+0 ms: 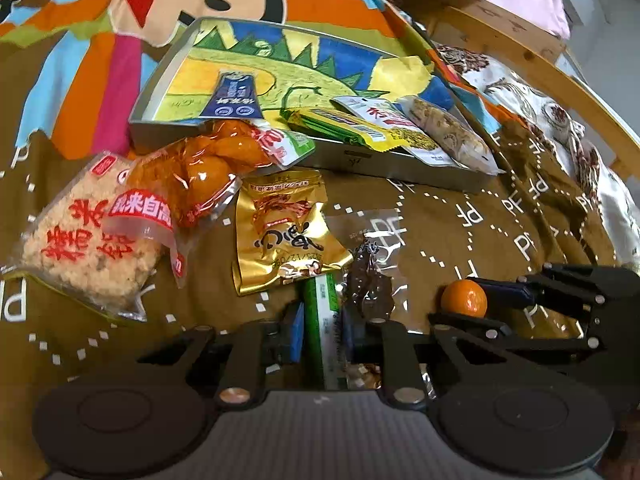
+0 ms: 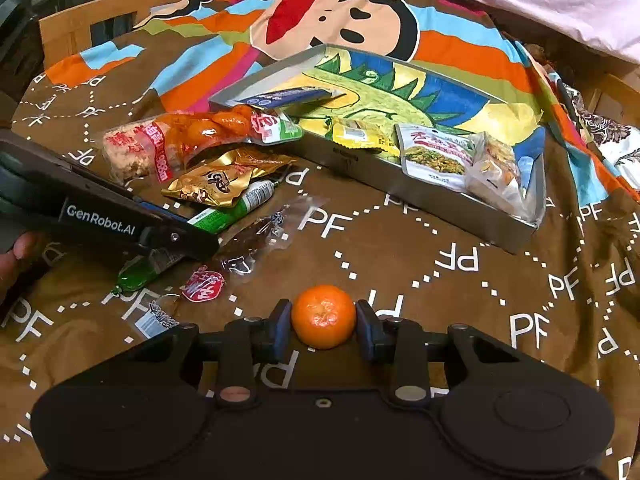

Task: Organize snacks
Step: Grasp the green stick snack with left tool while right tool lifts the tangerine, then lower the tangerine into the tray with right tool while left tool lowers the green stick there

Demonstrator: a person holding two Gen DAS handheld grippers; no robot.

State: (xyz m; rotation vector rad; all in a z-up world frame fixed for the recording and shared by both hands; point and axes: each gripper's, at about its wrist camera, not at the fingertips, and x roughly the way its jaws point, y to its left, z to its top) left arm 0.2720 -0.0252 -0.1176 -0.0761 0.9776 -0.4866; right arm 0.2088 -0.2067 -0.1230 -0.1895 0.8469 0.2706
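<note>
Both tools tilt steeply down toward the brown printed cloth; a thumb of the person shows behind the left tool; that tool is clamped on a green-and-white snack stick, which runs lengthwise between its blue pads; the right tool is clamped on a small mandarin, round, bright orange, dimpled on top, resting on the cloth; other snack packets lie just beyond; well beyond sits a metal tray holding several packets.
</note>
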